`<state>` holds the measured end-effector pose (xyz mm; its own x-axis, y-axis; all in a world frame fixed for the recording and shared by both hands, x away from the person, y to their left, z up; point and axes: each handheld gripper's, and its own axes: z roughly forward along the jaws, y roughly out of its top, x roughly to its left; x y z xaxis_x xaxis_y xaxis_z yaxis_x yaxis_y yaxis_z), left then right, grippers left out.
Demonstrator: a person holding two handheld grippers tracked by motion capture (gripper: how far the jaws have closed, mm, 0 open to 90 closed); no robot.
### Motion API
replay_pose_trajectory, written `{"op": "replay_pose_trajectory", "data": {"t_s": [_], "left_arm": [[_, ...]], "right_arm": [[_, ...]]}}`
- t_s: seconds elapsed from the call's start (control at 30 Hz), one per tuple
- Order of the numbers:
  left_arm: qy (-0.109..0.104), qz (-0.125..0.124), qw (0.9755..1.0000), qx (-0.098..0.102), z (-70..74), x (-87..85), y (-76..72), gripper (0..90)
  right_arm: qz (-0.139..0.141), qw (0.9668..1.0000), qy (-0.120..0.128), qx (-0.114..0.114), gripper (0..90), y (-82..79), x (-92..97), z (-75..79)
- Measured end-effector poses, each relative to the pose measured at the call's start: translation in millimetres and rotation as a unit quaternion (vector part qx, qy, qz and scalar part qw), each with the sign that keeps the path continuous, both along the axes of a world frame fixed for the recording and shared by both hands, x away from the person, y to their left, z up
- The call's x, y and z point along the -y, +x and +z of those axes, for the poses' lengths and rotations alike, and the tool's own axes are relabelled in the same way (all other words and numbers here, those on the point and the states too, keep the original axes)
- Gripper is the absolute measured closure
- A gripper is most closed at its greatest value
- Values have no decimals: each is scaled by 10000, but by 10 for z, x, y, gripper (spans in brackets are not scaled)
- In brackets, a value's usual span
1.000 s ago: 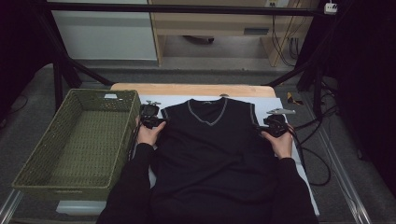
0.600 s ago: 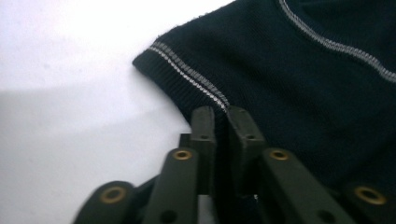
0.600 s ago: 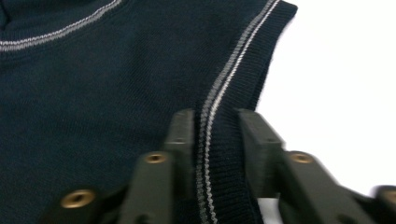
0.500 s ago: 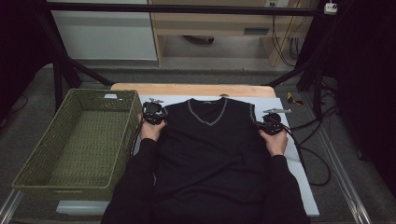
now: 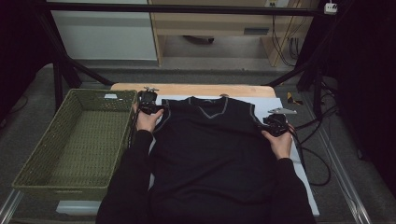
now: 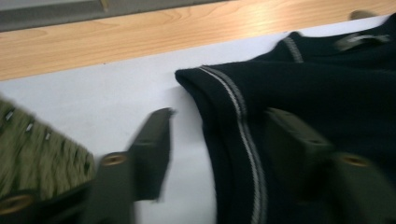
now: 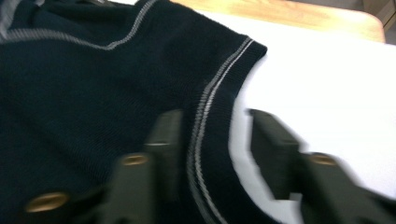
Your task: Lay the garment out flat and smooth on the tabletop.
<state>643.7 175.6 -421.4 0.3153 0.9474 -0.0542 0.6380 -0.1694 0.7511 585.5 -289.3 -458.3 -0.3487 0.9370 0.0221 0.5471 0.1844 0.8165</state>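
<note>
The black sleeveless V-neck sweater vest (image 5: 212, 154) lies flat, front up, on the white sheet (image 5: 273, 105) that covers the wooden bench (image 5: 196, 89), its neck toward the far edge and its hem toward the person. The green woven basket (image 5: 74, 140) stands just beside it on the left, empty.

Both tools have just let go. Half a second ago each was pinched tight at a shoulder of the vest; now the jaws have been opening again. In the left gripper view the left tool (image 6: 217, 135) is spread, with the grey-striped armhole edge of the vest lying between its jaws and no pad pressing on it. In the right gripper view the right tool (image 7: 212, 135) is likewise spread astride the opposite armhole trim (image 7: 205, 107), one jaw over the knit and one over the white sheet. In the high view the left tool (image 5: 148, 102) now sits higher on the shoulder corner than a second ago, while the right tool (image 5: 274, 125) sits lower along the armhole.

My reading is that the shoulders have been tugged outward and released, so the vest is now smoothed and squared, ready for a first fold.
</note>
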Motion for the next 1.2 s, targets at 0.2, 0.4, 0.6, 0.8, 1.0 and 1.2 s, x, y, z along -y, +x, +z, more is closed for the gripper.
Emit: {"op": "replay_pose_trajectory", "data": {"t_s": [0.2,0.4,0.6,0.8,1.0,1.2], "left_arm": [[-426,-510,9977,153,97,51,-577,146],[-605,-868,9943,116,56,10,-1125,47],[-684,-993,9927,-47,-92,-52,-1588,37],[-527,-1016,9932,-232,-247,-77,-1948,53],[-668,-1098,9911,-351,-403,-187,-2186,230],[-645,-1178,9898,-484,-483,-189,-2216,508]], "right_arm": [[291,9987,389,125,238,-358,-27,141],[653,9973,338,50,111,-787,-119,262],[857,9953,441,-37,92,-1180,-145,309],[959,9946,296,-282,92,-1498,-138,255],[974,9942,108,-451,121,-1653,-143,181],[553,9966,-73,-613,209,-1646,-24,6]]}}
